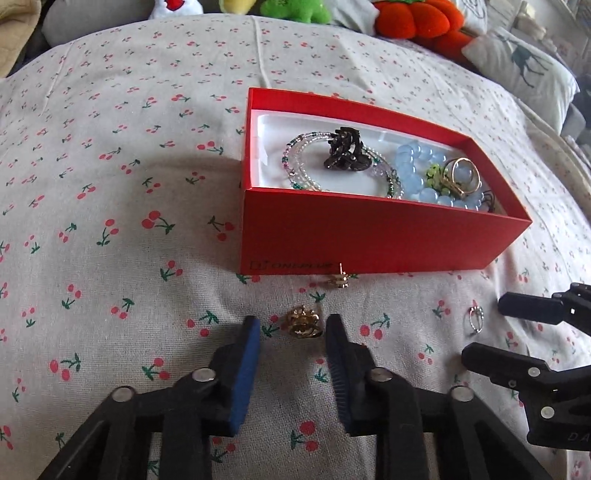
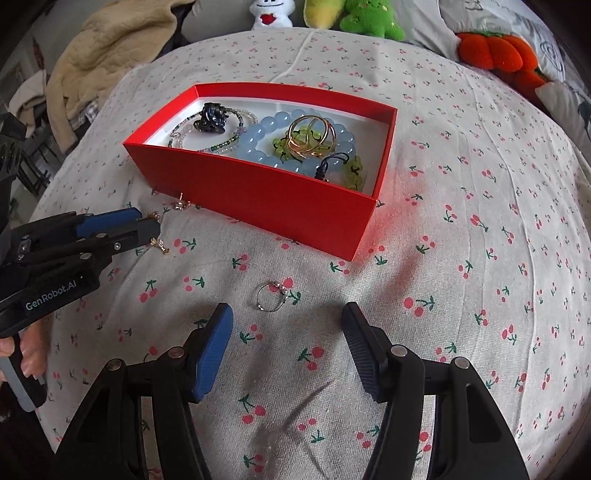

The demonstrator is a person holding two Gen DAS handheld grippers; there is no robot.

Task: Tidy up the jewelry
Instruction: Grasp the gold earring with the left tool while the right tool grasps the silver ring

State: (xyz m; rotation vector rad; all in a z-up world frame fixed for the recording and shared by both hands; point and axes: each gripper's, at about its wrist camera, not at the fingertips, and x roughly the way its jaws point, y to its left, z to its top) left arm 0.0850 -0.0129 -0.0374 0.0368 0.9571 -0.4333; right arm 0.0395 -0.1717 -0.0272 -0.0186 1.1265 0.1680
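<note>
A red box [image 1: 369,236] [image 2: 258,192] lies on the cherry-print bedspread. It holds a blue bead bracelet [image 2: 258,136], gold rings [image 2: 312,134], a dark clip [image 1: 343,149] and a thin beaded strand [image 1: 295,162]. A gold earring [image 1: 304,325] lies on the cloth between the fingertips of my left gripper [image 1: 292,330] [image 2: 149,223]; a gap shows beside it, so the pads do not press on it. A second gold earring [image 1: 340,278] [image 2: 181,204] lies against the box front. My right gripper [image 2: 286,317] [image 1: 482,329] stands open just short of a thin silver ring [image 2: 275,295] [image 1: 475,320].
Plush toys line the far edge of the bed: a white one [image 2: 271,13], a green one [image 2: 369,18] and an orange one [image 2: 495,50]. A beige blanket [image 2: 110,48] lies at the back left, a deer-print pillow [image 1: 524,70] at the back right.
</note>
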